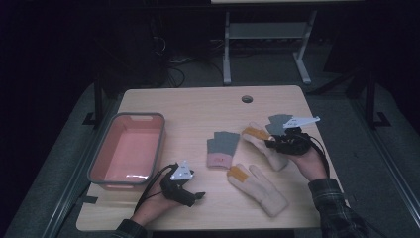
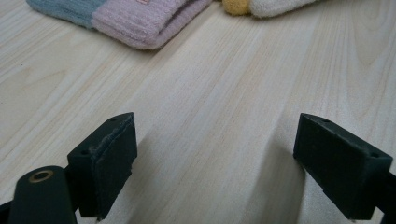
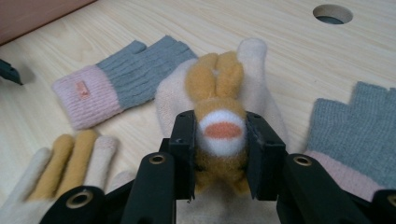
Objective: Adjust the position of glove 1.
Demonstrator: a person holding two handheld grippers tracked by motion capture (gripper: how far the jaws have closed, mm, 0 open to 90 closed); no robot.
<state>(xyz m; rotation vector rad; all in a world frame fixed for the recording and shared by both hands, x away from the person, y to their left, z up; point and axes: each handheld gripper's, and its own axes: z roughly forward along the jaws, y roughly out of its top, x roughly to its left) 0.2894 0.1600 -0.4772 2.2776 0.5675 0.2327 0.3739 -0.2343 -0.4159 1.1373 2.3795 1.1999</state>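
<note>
Jaws of the right gripper [image 3: 219, 154] are clamped on the orange part of a cream glove [image 1: 265, 143] at the right of the table [image 1: 198, 106], probably to lift it. The left gripper [image 2: 217, 163] waits open near the pink bin [image 1: 130, 148].

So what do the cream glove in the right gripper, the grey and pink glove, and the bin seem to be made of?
The cream glove, held in the right gripper, looks like soft fuzzy fleece or brushed knit: its surface is matte and hairy. The grey and pink glove is ribbed knit yarn, with visible rows. The bin looks like smooth moulded plastic, its pink floor catching a glint.
</note>
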